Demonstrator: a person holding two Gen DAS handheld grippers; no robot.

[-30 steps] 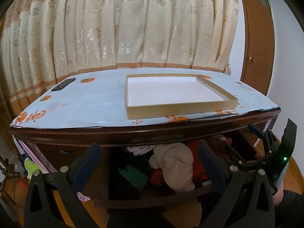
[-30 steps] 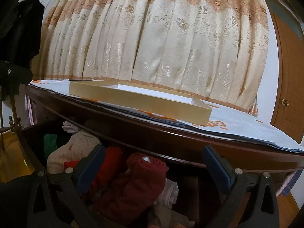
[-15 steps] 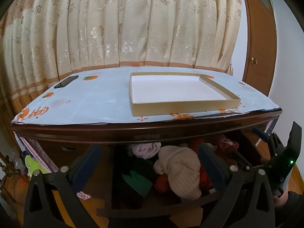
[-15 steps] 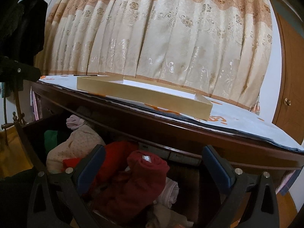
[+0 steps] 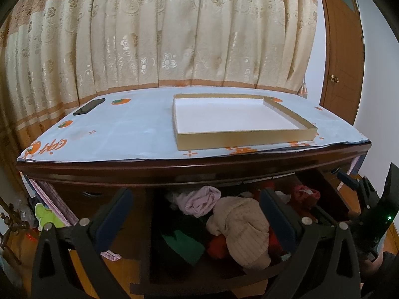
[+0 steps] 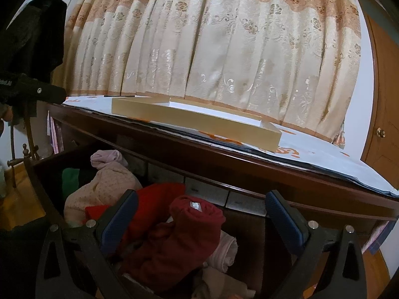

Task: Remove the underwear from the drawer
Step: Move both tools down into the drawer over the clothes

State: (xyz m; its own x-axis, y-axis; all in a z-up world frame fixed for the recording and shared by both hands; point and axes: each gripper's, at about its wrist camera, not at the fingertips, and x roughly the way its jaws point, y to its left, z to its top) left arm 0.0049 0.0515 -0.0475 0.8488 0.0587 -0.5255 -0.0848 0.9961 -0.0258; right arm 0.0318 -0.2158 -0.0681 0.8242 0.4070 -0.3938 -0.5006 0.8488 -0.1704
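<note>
Soft rolled dark-red underwear point(image 6: 192, 234) sits in the open brown wood drawer point(image 5: 212, 275) w/ other clothes. Light, squishy; pinch the fat roll's middle. Left gripper point(image 5: 197, 214) & right gripper point(image 6: 202, 219) both wide apart, empty.

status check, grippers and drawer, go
Left gripper open, empty, above the open drawer. Right gripper open, empty, over the dark red roll. Clothes heaped loose; nothing gripped yet. Desk edge overhangs the drawer.
</note>
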